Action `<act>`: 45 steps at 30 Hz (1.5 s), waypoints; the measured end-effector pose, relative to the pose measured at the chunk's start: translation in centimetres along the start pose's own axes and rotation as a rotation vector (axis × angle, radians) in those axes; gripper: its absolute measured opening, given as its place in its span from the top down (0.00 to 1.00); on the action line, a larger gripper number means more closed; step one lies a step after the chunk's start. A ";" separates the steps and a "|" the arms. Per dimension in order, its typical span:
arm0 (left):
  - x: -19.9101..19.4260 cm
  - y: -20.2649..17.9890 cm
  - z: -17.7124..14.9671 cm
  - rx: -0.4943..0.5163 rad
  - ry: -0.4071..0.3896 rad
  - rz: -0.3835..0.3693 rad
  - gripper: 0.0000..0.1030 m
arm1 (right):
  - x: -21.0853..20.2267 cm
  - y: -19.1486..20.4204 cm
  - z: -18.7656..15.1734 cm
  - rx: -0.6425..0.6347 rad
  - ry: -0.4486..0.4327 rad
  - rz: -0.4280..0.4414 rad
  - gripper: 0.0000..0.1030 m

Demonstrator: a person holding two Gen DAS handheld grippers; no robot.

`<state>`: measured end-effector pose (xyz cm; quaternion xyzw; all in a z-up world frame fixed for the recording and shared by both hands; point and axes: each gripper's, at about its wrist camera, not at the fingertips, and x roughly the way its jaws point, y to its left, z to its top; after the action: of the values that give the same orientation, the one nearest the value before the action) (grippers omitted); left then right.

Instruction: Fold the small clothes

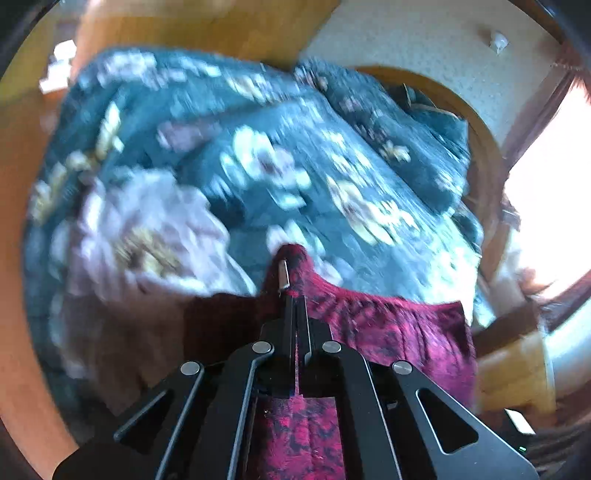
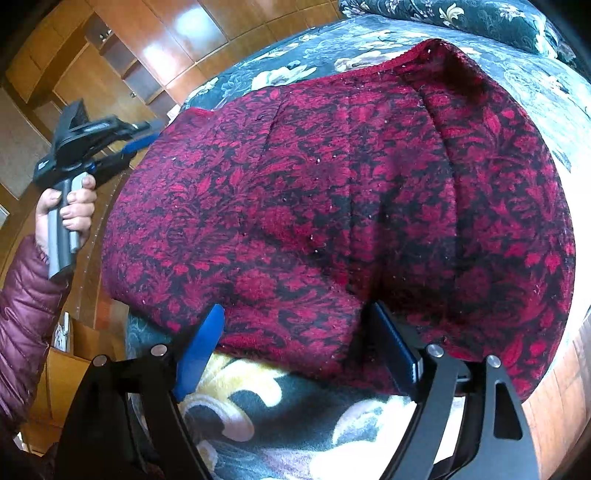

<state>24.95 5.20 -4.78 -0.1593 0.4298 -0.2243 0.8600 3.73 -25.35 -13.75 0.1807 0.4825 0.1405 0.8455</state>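
A red and black patterned knit garment [image 2: 332,206] lies spread on a dark teal floral blanket [image 2: 280,417]. My right gripper [image 2: 299,332] is open at the garment's near edge, its blue fingers [image 2: 201,347] straddling the hem. My left gripper [image 1: 295,280] is shut on an edge of the garment [image 1: 388,332] and holds it up over the blanket [image 1: 258,155]; that view is blurred by motion. In the right wrist view the left gripper [image 2: 136,138] shows at the garment's left edge, held by a hand [image 2: 70,210].
The floral blanket covers a bed. Wooden cabinets [image 2: 122,55] and wood flooring lie to the left. A bright window [image 1: 554,192] is at the right of the left wrist view. A pillow in the same floral fabric [image 2: 461,18] lies at the far end.
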 end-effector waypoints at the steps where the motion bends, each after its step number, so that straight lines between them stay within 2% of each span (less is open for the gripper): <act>1: -0.3 0.3 -0.3 -0.004 -0.018 0.029 1.00 | 0.0 0.0 0.0 0.000 -0.001 0.002 0.21; 3: -0.1 1.0 -0.9 -0.005 -0.019 0.132 1.00 | -0.1 0.0 -0.2 -0.002 -0.005 0.005 0.21; 6: 4.0 3.5 -3.2 0.005 0.110 0.293 1.00 | 0.2 -0.3 -0.4 -0.003 -0.006 0.007 0.21; 9: 4.7 2.8 -3.9 0.045 0.101 0.355 1.00 | 0.2 -0.4 -0.3 -0.006 -0.004 0.010 0.21; 11: 4.2 2.7 -3.6 0.033 0.091 0.376 1.00 | 0.1 -0.7 -0.5 -0.002 -0.006 0.013 0.21; 13: 3.8 2.6 -3.3 0.023 0.089 0.454 1.00 | 0.1 -0.7 -0.4 -0.008 0.001 0.009 0.21; 16: 2.0 1.9 -3.1 -0.008 0.027 0.425 1.00 | -0.5 -0.7 0.0 0.000 0.017 0.023 0.21; 18: 0.2 0.6 -3.4 0.009 -0.041 0.421 1.00 | -1.3 -0.7 0.5 0.008 0.018 0.042 0.22; 21: -1.8 -1.8 -4.2 0.055 -0.120 0.371 1.00 | -3.2 -0.8 1.7 0.005 -0.023 0.046 0.22; 25: -1.1 -4.7 -5.4 0.152 -0.100 0.315 1.00 | -5.3 -1.9 5.2 0.033 -0.112 0.040 0.23; 28: 1.2 -5.3 -6.6 0.176 -0.035 0.321 1.00 | -5.2 -3.1 8.9 0.066 -0.154 -0.004 0.25; 31: 3.0 -4.8 -8.0 0.181 0.018 0.353 1.00 | -3.8 -5.1 12.6 0.151 -0.160 -0.057 0.28; 33: 3.6 -4.3 -8.4 0.167 0.038 0.348 1.00 | -2.6 -6.9 14.2 0.192 -0.140 -0.138 0.35; 34: 3.7 -4.0 -8.5 0.157 0.041 0.341 1.00 | -1.7 -8.3 14.8 0.235 -0.108 -0.170 0.47; 35: 3.7 -3.8 -8.5 0.153 0.040 0.337 1.00 | -0.9 -9.4 15.2 0.265 -0.080 -0.192 0.65; 37: 3.7 -3.6 -8.4 0.134 0.044 0.329 1.00 | 0.7 -11.8 14.9 0.313 -0.037 -0.236 0.83; 38: 3.6 -3.7 -8.3 0.132 0.043 0.331 1.00 | 0.9 -12.7 14.8 0.331 -0.045 -0.223 0.85; 40: 3.1 -4.1 -8.1 0.126 0.035 0.335 1.00 | 0.1 -13.3 14.3 0.361 -0.080 -0.169 0.85; 42: 2.2 -4.7 -8.1 0.126 0.020 0.337 1.00 | -1.0 -13.0 14.0 0.348 -0.104 -0.134 0.79; 43: 1.8 -5.0 -8.1 0.131 0.011 0.340 1.00 | -2.0 -12.6 13.7 0.333 -0.123 -0.111 0.68; 44: 1.4 -5.4 -8.2 0.143 -0.001 0.344 1.00 | -2.8 -12.3 13.4 0.322 -0.138 -0.090 0.47; 45: 1.0 -5.7 -8.3 0.153 -0.009 0.345 0.91 | -3.8 -12.1 13.0 0.314 -0.161 -0.063 0.40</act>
<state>17.31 -0.88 -7.63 -0.0184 0.4286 -0.1047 0.8972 13.84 -39.95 -10.07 0.3061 0.4348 0.0221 0.8466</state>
